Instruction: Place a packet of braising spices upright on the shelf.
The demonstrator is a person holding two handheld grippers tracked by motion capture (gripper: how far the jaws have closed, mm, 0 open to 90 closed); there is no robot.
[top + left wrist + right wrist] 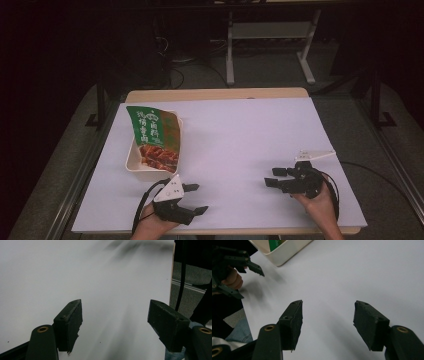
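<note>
High view: packet [152, 138] beyond left gripper [195, 198].

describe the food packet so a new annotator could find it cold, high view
Start at the white-covered table and look to its left half, where a cream rectangular tray sits just ahead of the left gripper. The packet lies in that tray, its far end overhanging the rim. It is the one colourful item: green with pale lettering and a reddish-brown food photo.
</note>
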